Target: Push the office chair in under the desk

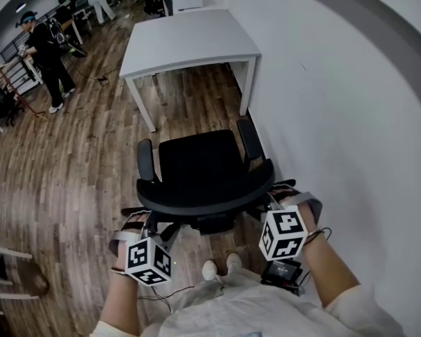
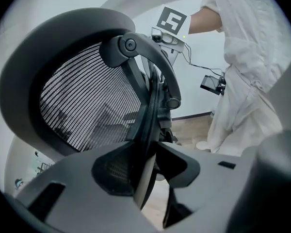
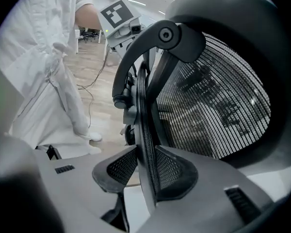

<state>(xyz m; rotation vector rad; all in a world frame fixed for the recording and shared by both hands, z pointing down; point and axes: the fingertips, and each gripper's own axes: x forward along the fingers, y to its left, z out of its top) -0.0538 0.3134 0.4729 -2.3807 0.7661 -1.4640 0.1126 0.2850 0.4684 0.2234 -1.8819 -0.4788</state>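
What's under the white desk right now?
Only wooden floor shows between the legs of the desk; the office chair stands in front, not under. Its top hides the rest beneath.

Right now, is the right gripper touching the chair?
Touching. In the right gripper view, the right gripper has both pads pressed on the edge of the chair back.

**Head view:** above and behind the office chair, facing steeply down and forward, with the table beyond the chair; moderately near.

**Left gripper view:** rides the left hand-held gripper at the left edge of the chair's backrest, looking across it, very close.

**Right gripper view:** rides the right hand-held gripper at the opposite edge, equally close.

**Shared:** all three views show the backrest; each gripper view also shows the opposite hand-held gripper.
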